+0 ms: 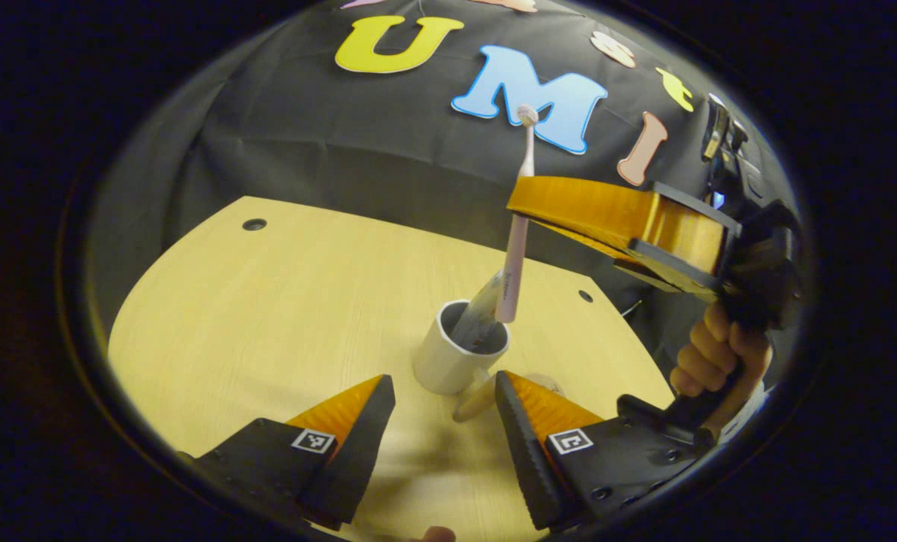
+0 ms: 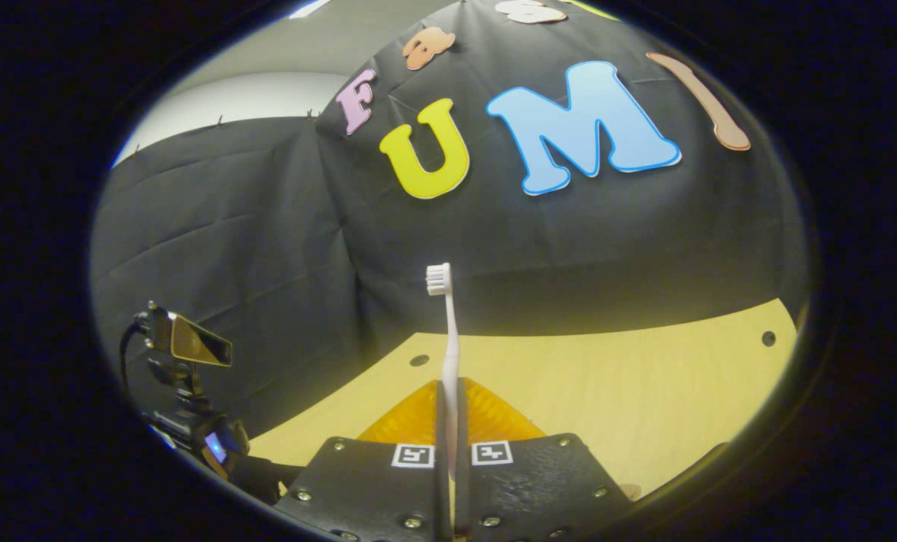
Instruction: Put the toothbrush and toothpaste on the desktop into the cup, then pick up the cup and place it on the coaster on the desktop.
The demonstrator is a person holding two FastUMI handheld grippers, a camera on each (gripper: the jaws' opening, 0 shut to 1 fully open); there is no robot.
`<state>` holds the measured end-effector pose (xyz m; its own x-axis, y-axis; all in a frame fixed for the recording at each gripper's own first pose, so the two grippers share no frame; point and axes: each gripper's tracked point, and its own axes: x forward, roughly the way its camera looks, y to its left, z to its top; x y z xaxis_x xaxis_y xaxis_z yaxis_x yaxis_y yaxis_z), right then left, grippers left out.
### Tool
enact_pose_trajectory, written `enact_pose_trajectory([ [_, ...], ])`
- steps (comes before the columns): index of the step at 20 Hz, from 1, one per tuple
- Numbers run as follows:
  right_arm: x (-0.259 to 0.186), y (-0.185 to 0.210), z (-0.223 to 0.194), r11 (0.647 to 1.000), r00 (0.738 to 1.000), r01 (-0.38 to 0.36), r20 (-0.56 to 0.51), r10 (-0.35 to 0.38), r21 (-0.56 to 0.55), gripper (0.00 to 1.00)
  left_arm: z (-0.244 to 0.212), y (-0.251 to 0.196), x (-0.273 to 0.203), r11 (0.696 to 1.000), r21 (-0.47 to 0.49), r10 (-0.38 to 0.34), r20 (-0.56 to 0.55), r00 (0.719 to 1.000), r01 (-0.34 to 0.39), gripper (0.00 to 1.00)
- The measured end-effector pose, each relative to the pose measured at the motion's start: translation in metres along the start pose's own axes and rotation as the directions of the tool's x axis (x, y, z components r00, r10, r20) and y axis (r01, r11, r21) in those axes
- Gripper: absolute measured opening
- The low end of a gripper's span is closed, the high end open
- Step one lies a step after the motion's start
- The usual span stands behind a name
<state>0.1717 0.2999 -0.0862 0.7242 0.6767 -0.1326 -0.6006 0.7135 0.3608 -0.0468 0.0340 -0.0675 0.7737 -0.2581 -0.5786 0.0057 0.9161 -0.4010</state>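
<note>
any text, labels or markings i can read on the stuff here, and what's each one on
Toothbrush: small print on the handle, too blurred to read.
Toothpaste in the cup: any print is too dark and blurred to read.
Left gripper: square coded markers on both fingers, patterns, no words.
Right gripper: the same kind of markers, no words.
Nothing else on the objects reads as text.

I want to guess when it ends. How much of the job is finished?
About halfway. Done: the toothpaste already stands in the cup. In hand: the right gripper is shut on the toothbrush, holding it upright with its bottom end just above the cup. Left: drop it in, then carry the cup to the coaster beside it. The left gripper is open.
</note>
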Motion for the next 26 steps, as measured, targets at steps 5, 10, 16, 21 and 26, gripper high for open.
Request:
enact_pose_trajectory([
  [5,0.026,-0.013,-0.020,0.993,0.999,0.031,-0.028,-0.034,-0.111,0.04,-0.006,0.012,-0.005,0.999,-0.038,0.028,-0.009,1.000,-0.029,0.82],
  [10,0.028,-0.023,-0.036,0.985,0.996,0.051,-0.068,-0.063,-0.165,0.06,-0.002,0.015,-0.004,0.998,-0.050,0.043,-0.010,0.999,-0.044,0.88],
  [16,0.018,-0.027,-0.036,0.976,0.993,0.067,-0.076,-0.085,-0.207,0.26,-0.006,0.011,0.001,0.998,-0.049,0.033,-0.016,0.999,-0.034,0.88],
  [21,0.000,-0.028,-0.017,0.978,0.994,0.090,-0.035,-0.099,-0.189,0.80,-0.007,0.000,0.000,0.999,-0.022,0.023,-0.021,1.000,-0.023,0.85],
  [26,-0.029,-0.041,0.013,0.973,0.988,0.156,0.030,-0.153,-0.172,0.80,-0.007,-0.017,0.007,1.000,-0.005,0.002,-0.036,0.999,-0.002,0.88],
])
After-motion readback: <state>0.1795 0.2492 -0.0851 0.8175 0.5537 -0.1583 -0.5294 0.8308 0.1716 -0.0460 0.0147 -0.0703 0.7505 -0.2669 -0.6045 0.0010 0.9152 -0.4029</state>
